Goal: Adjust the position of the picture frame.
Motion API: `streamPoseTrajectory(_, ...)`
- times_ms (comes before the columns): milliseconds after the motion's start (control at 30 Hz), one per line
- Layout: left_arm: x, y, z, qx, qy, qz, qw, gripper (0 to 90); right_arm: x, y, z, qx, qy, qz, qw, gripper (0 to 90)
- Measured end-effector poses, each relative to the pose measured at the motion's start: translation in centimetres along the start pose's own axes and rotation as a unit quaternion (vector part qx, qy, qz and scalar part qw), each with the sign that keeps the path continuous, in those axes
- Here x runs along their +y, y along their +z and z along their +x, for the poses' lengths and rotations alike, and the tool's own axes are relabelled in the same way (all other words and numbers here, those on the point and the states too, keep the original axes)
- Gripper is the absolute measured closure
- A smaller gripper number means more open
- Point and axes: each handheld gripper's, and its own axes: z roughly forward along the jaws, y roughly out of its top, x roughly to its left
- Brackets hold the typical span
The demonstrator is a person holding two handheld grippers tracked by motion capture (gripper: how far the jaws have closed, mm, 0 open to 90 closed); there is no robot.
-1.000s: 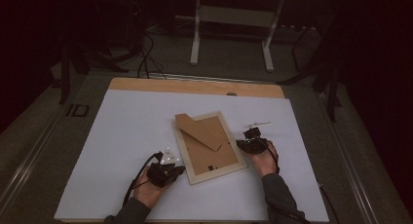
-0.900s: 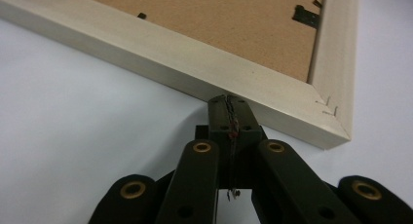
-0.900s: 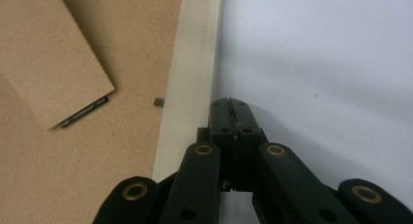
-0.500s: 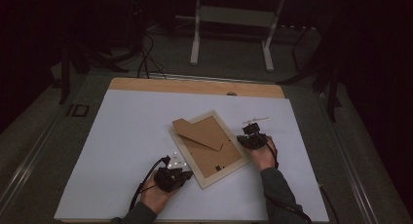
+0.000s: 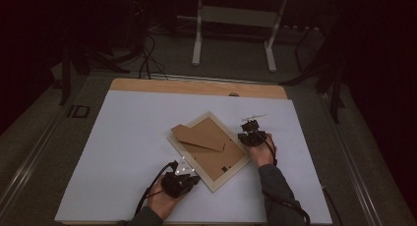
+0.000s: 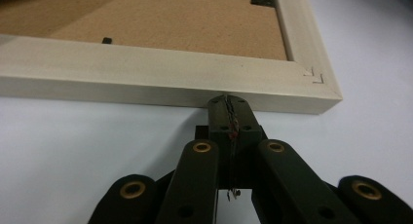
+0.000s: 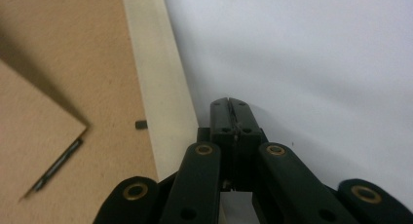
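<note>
One big white table (image 5: 123, 137) holds a picture frame (image 5: 209, 152), lying face down and turned at a slant near the middle. Its pale wooden rim (image 6: 160, 73) looks stiff and light, and it should slide easily on the smooth top. If there is glass under the brown back board (image 7: 63, 53), it could break, but that side is hidden, so I can't tell. A loose brown flap (image 5: 198, 137) sits on the back and may flop about. The best place to push or grab is the wooden rim, near a corner.

The left gripper (image 6: 228, 101) has its jaws pressed tight together, holding nothing, with the tip touching the rim's outer edge. The right gripper (image 7: 229, 104) is pressed together too and empty, just beside the rim on the other side.
</note>
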Motion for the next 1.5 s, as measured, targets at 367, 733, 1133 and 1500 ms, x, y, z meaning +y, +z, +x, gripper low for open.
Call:
streamPoseTrajectory(367, 0.1, 0.6, -1.5, -0.019, 0.009, -0.002, 0.9998, 90.0, 0.4, 0.4, 0.3, -0.005, 0.014, -0.007, 0.9999, 90.0)
streamPoseTrajectory(733, 0.3, 1.1, -2.3, -0.050, 0.018, -0.001, 0.9986, 90.0, 1.1, 0.7, 0.9, 0.013, 0.002, -0.019, 0.9997, 90.0)
streamPoseTrajectory(1133, 0.3, 0.8, -2.1, -0.051, 0.025, -0.007, 0.9983, 90.0, 0.8, 0.3, 0.6, 0.022, 0.002, -0.028, 0.9994, 89.9)
streamPoseTrajectory(1500, 0.8, -0.7, -1.0, -0.031, 0.021, -0.031, 0.9988, 90.0, 0.2, -1.0, 0.4, 0.030, -0.005, -0.040, 0.9987, 89.7)
